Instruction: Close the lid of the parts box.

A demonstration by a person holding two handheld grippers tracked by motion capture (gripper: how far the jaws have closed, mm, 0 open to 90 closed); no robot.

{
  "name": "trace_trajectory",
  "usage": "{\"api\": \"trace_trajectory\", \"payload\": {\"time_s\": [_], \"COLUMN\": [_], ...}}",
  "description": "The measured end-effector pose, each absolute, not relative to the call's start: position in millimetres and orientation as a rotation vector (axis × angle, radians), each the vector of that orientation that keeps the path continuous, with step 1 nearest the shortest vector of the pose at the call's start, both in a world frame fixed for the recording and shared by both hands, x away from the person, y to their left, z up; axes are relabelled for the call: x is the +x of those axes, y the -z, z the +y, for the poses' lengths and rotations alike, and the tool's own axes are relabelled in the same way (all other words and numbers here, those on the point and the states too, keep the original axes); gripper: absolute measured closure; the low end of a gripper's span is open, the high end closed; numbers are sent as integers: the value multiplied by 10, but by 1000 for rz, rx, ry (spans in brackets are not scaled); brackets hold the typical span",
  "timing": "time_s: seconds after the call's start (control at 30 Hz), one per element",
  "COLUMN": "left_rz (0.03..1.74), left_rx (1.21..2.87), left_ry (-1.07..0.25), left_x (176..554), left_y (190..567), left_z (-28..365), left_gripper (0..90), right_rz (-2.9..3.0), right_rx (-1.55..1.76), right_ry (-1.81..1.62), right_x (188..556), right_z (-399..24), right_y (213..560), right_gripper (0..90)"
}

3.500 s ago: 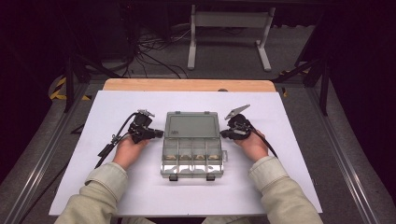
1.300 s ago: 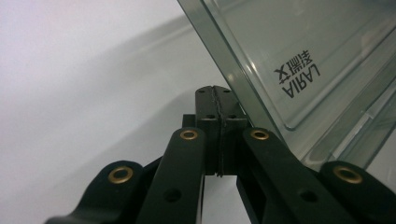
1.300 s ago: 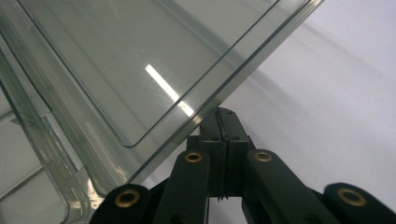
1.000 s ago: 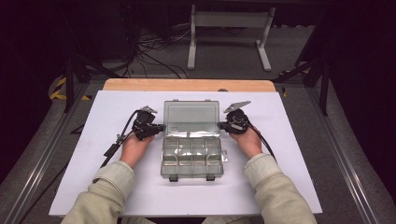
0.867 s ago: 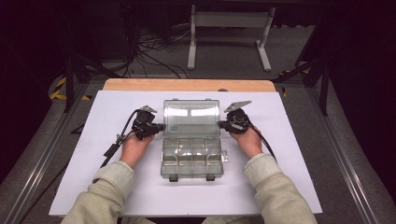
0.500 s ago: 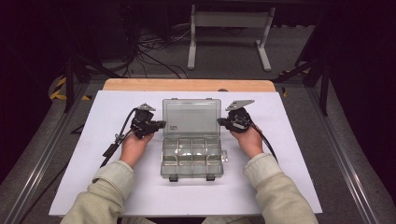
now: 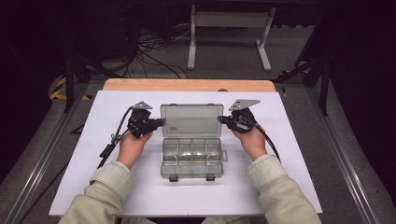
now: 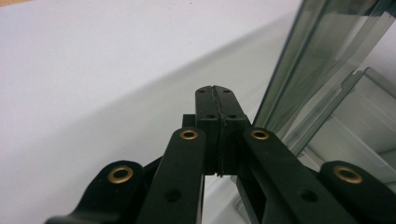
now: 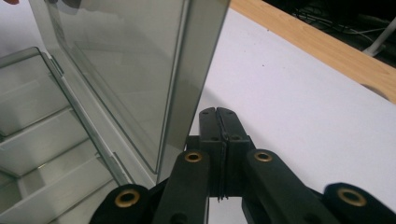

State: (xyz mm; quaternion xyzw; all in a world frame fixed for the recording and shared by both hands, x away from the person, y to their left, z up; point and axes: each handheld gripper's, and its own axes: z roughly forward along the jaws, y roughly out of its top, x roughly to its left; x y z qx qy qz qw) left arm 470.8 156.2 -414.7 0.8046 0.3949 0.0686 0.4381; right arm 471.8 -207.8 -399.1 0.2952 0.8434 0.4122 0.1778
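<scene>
A clear plastic compartment box (image 7: 191, 156) sits at the middle of the white table sheet (image 7: 303, 154), its lid (image 7: 190, 120) raised and standing at the far side of the divided tray. The left gripper (image 7: 159, 122) has its jaws pressed together, empty, with the tips against the lid's left edge. The right gripper (image 7: 223, 120) is likewise closed on nothing, its tips at the lid's right edge.

1. Clear plastic organiser box (image 7: 191, 156), raised lid (image 7: 191, 120): one small dark mark near the lid's middle, possibly a label, too small to read.
2. White table cover (image 7: 84, 154): no legible text, numbers or signs.
</scene>
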Motion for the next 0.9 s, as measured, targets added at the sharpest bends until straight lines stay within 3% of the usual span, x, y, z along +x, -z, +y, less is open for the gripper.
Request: {"api": "trace_trajectory", "payload": {"time_s": [0.9], "left_rz": [857], "left_rx": [1991], "left_ry": [-175], "left_x": [4405], "left_y": [3875], "left_z": [1584], "left_gripper": [897], "right_rz": [2363], "right_rx": [707], "right_ry": [-1305], "right_x": [4357], "right_z": [-2134], "right_y": [3716], "right_gripper": [900]}}
